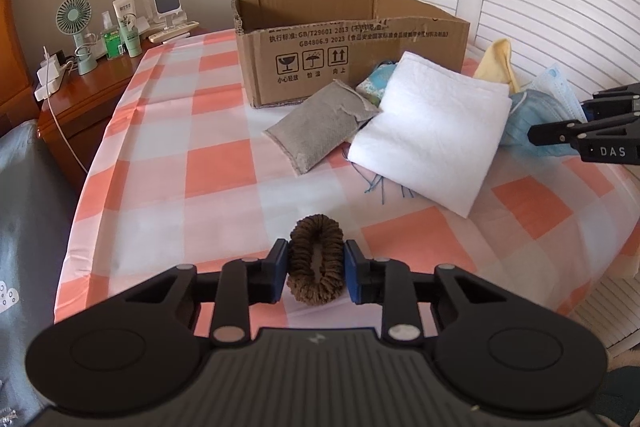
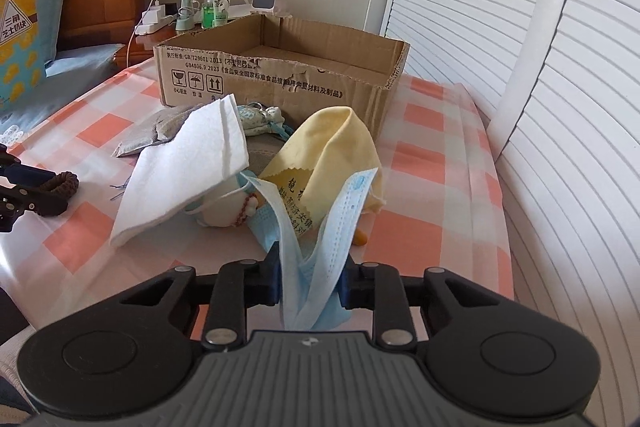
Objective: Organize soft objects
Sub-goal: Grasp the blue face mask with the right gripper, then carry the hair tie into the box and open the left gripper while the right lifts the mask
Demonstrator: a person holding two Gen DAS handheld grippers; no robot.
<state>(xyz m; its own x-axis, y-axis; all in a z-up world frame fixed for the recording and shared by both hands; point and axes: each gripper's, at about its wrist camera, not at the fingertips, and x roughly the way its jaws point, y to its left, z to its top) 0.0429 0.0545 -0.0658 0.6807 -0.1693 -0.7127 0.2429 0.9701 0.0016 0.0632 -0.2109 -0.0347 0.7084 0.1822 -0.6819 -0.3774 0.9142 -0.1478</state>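
Note:
My left gripper (image 1: 316,271) is shut on a brown fuzzy scrunchie (image 1: 316,259), just above the checked cloth; it also shows in the right wrist view (image 2: 60,187). My right gripper (image 2: 310,279) is shut on a blue face mask (image 2: 316,227), and shows at the right edge of the left wrist view (image 1: 560,135). An open cardboard box (image 1: 352,43) (image 2: 280,71) stands at the back of the bed. In front of it lie a grey pouch (image 1: 320,123), a folded white towel (image 1: 436,131) (image 2: 188,163), a yellow cloth (image 2: 332,143) (image 1: 498,65) and a patterned blue fabric item (image 2: 256,117).
The bed wears a pink-and-white checked cloth (image 1: 180,167). A wooden nightstand (image 1: 88,95) at the left holds a small fan (image 1: 74,15), bottles and chargers. White louvered doors (image 2: 540,107) run along the right. A small white plush (image 2: 224,211) lies under the towel.

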